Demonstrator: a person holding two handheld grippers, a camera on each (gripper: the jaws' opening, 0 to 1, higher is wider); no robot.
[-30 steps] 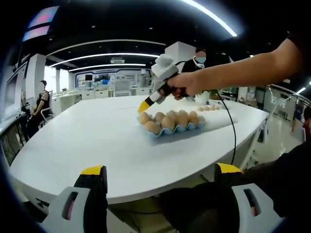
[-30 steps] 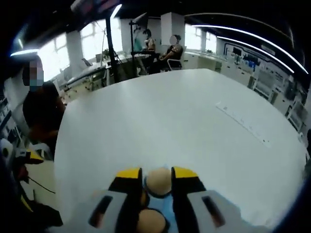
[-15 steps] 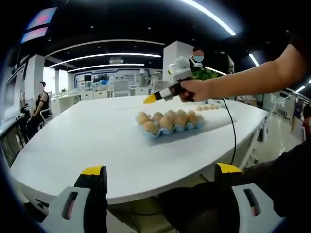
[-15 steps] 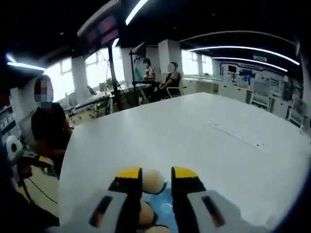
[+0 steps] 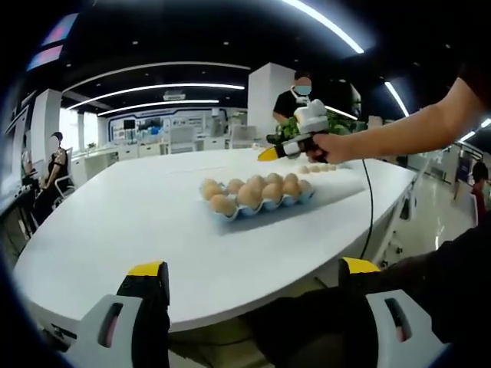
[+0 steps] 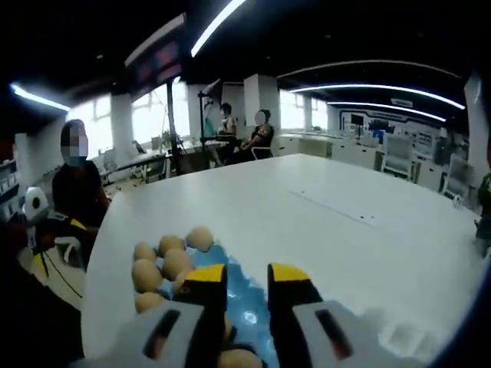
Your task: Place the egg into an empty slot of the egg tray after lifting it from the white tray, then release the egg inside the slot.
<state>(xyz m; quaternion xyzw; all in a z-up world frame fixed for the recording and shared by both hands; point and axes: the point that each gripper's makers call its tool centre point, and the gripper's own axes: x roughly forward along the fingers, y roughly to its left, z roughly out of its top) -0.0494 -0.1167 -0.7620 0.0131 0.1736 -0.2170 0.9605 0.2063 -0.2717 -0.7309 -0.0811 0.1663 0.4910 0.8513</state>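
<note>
The right gripper (image 6: pixel 237 274) hovers over the blue moulded egg tray (image 6: pixel 244 297), yellow-tipped fingers (image 6: pixel 202 276) narrowly parted, empty. The left gripper (image 5: pixel 253 270) hangs wide open off the white counter (image 5: pixel 138 222). No writing is legible.

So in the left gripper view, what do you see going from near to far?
The left gripper with yellow-tipped jaws → white table edge → blue egg tray with eggs → right gripper held in a hand → a person standing behind.
</note>
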